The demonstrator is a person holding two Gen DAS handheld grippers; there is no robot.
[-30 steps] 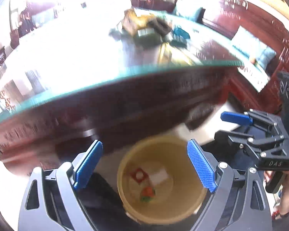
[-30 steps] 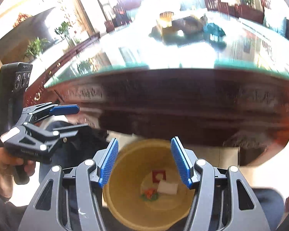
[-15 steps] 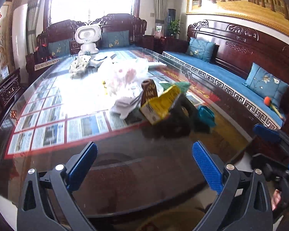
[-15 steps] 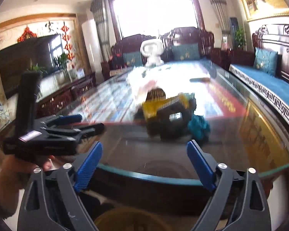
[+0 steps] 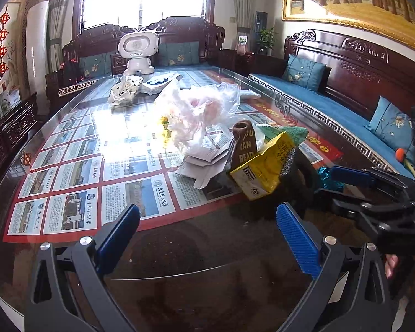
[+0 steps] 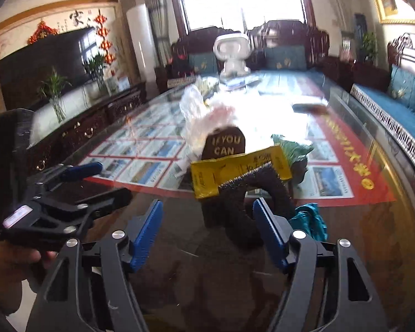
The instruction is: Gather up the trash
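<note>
A pile of trash lies on the glass-topped table (image 5: 179, 243): a yellow packet (image 5: 265, 166) (image 6: 238, 171), a brown lettered wrapper (image 5: 244, 144) (image 6: 227, 144), a dark rough piece (image 6: 251, 193), a teal scrap (image 6: 308, 218) (image 5: 327, 178), a clear plastic bag (image 5: 199, 110) (image 6: 207, 116) and white paper (image 5: 204, 163). My left gripper (image 5: 207, 232) is open and empty, short of the pile. My right gripper (image 6: 207, 232) is open and empty, its jaws just before the dark piece. Each gripper shows in the other's view, the right one at right (image 5: 373, 193), the left one at left (image 6: 69, 188).
A white toy robot (image 5: 137, 52) and a crumpled white wrapper (image 5: 124, 90) sit at the table's far end. Dark wooden sofas with blue cushions (image 5: 332, 105) line the right and far sides. A TV cabinet (image 6: 91, 127) stands at the left.
Both grippers have risen from over the yellow bin below the table edge to above the tabletop and moved toward the trash pile. The bin is out of view.
</note>
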